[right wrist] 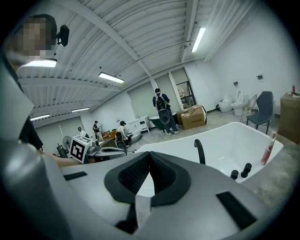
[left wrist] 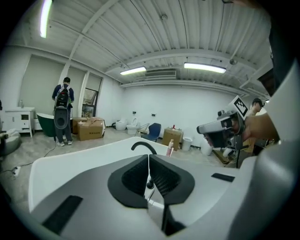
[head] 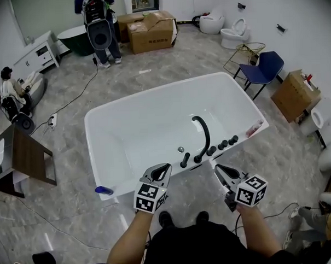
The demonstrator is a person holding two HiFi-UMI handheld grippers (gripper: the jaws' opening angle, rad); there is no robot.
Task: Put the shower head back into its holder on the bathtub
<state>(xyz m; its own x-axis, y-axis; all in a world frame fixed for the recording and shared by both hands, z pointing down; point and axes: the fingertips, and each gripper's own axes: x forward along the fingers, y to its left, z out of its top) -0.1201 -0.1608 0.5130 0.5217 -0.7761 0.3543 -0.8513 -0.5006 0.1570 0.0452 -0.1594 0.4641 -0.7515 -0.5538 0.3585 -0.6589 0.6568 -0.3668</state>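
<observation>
From where I stand, the job looks as good as finished. On the near rim of the bathtub a slim black handset, which I take for the shower head, stands upright just beside the foot of the spout. It seems to sit in its holder, though the socket itself is too small to make out.

Both tools hang apart from it, on the person's side of the tub. The left hand-held gripper is clenched, its ribbed black pads meeting tip to tip with nothing caught between them. The right hand-held gripper is clenched the same way and is just as empty.

If anything is left to do, I'd say it is only a check. The handset should stand straight and its hose should not drag it out. To correct it, one tool would need to spread its jaws, come in from above and pinch the thin stem without knocking the knobs lined up along the rim.

The tub is smooth, glossy white, a rounded rectangle with thick, softly curved walls. The fittings are matt black: the spout a tall arched tube, the knobs short stubby cylinders. A small blue object lies at the tub's near left corner. The floor is polished grey stone with pale veins.
</observation>
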